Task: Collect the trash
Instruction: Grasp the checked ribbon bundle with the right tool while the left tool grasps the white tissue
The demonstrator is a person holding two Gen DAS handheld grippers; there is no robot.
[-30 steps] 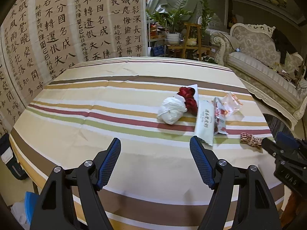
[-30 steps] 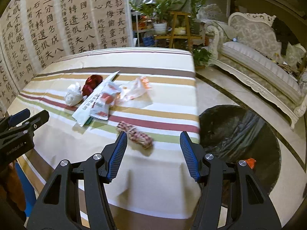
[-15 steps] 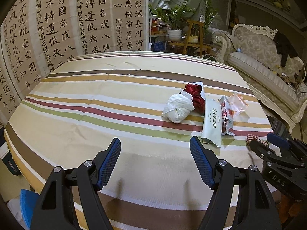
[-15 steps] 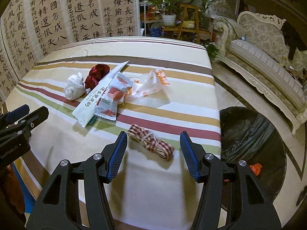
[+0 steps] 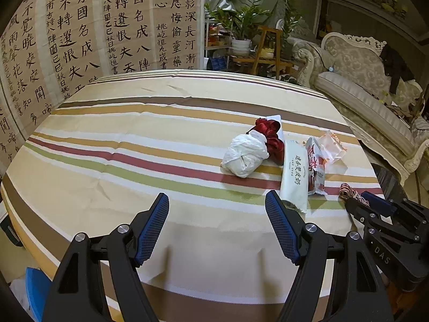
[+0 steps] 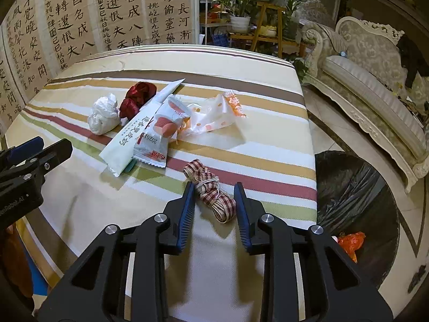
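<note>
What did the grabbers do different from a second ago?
The right hand-held gripper moved up around the checked ribbon bundle, and its jaws are closing on it. The left hand-held gripper stayed open; the wrappers stayed put.

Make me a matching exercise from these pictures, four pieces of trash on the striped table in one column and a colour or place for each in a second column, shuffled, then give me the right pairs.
Things:
1. Checked ribbon bundle
2. Crumpled bag
3. Satin ribbon
4. Clear wrapper

Descriptions:
A. dark red
B. orange dots, nearest the table's far right edge
C. between the right gripper's closing jaws
D. white, farthest left of the pile

Pairs: 1-C, 2-D, 3-A, 4-B
</note>
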